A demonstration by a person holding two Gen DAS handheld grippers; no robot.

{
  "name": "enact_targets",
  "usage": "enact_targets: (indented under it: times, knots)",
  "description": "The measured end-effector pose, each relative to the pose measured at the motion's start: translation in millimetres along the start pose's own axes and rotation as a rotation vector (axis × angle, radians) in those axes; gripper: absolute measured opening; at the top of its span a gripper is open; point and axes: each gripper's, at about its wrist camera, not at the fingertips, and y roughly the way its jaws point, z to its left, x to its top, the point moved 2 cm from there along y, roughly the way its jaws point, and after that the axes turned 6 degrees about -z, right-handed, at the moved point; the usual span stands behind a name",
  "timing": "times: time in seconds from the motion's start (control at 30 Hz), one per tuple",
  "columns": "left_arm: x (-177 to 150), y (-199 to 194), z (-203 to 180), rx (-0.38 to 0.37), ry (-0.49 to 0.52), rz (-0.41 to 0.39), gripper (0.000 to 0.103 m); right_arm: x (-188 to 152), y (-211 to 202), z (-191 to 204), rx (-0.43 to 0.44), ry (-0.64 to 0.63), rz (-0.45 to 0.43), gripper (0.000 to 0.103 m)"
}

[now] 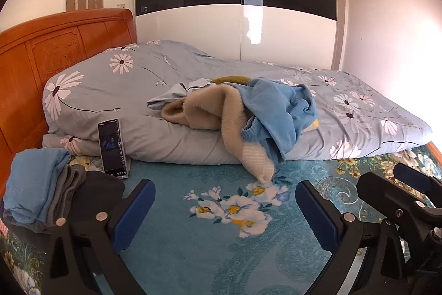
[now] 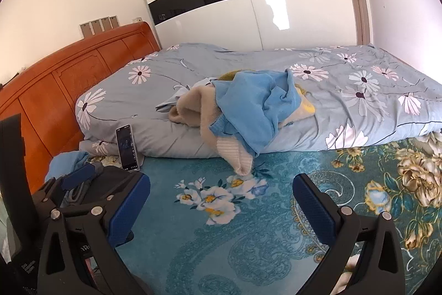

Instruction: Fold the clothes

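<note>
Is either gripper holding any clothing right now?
No: the left gripper and the right gripper are both open over the bedspread, gripping nothing.

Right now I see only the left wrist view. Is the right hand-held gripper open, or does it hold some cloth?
Observer: The right hand-held gripper is open; nothing lies between its pads.
Operator: What is straight ahead of it?
Observer: The cream sleeve, hanging off the quilt onto the bedspread, apart from the fingers.
Operator: And on its right side?
Observer: Large gold flowers printed on the bedspread.
</note>
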Motion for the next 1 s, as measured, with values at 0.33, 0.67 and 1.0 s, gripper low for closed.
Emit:
enact_targets:
  times: [0.33,0.67,1.0]
  knots:
    - [-5,19,-5,-0.020,0.002,0.042,0.103,0,18,-4,-0.007,-0.007,0.021,0.103]
    - [-15,70,22,-0.039,-0.098,0.086,0.103,-1,79,-38,-0.030,0.014,0.110,0.103]
    - [-27,117,54,-0.083,-0.264,0.112,0.103,45,187,-40,-0.040,-0.086,0.146,0.103]
